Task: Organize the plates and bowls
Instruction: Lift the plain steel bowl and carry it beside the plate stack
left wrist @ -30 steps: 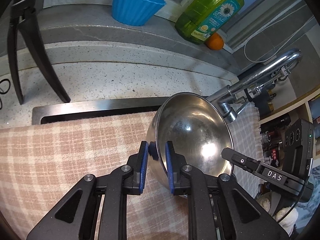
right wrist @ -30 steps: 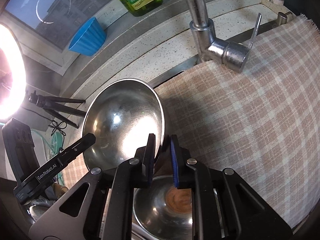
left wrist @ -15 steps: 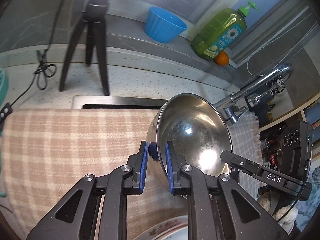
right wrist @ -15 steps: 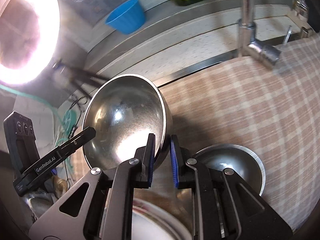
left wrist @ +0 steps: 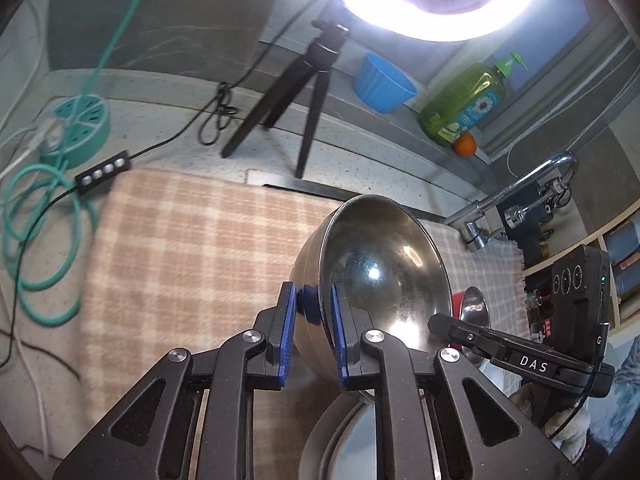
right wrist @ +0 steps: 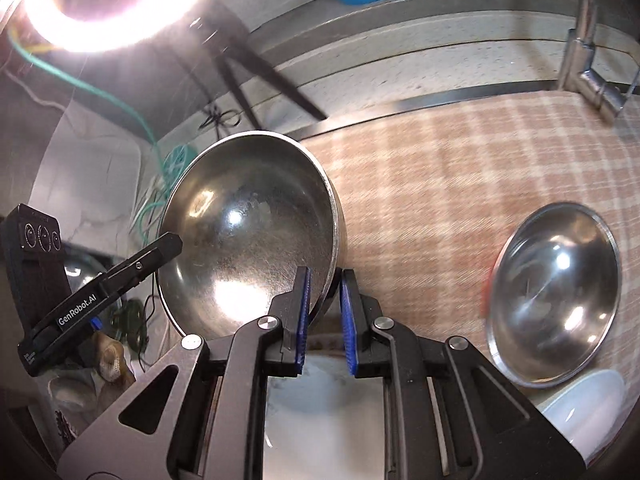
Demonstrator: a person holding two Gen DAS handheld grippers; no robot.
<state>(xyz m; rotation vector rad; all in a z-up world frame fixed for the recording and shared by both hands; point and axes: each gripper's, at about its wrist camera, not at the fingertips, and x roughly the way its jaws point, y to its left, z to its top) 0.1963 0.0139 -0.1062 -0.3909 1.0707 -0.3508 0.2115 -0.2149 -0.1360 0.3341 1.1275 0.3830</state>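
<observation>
A large steel bowl (left wrist: 380, 268) hangs tilted above the checked cloth (left wrist: 192, 248), held at opposite sides of its rim. My left gripper (left wrist: 314, 332) is shut on the rim nearest it. My right gripper (right wrist: 324, 320) is shut on the other side of the same bowl (right wrist: 248, 232). In each wrist view the other gripper's finger reaches the bowl's far rim. A second steel bowl (right wrist: 556, 296) sits on the cloth to the right, with a white dish (right wrist: 588, 412) in front of it. Under my right gripper lies a pale plate (right wrist: 320, 400).
A black tripod (left wrist: 304, 92) with a bright ring light (left wrist: 424, 4) stands at the back of the counter. A blue cup (left wrist: 384, 84), green soap bottle (left wrist: 464, 104) and orange (left wrist: 464, 145) line the ledge. The faucet (left wrist: 516, 192) is right; a teal power strip (left wrist: 80, 124) and cables lie left.
Both grippers have carried the large bowl leftward over the cloth, still gripping its rim. The tripod, ring light and power strip have come into view; the second bowl now lies off to the right.
</observation>
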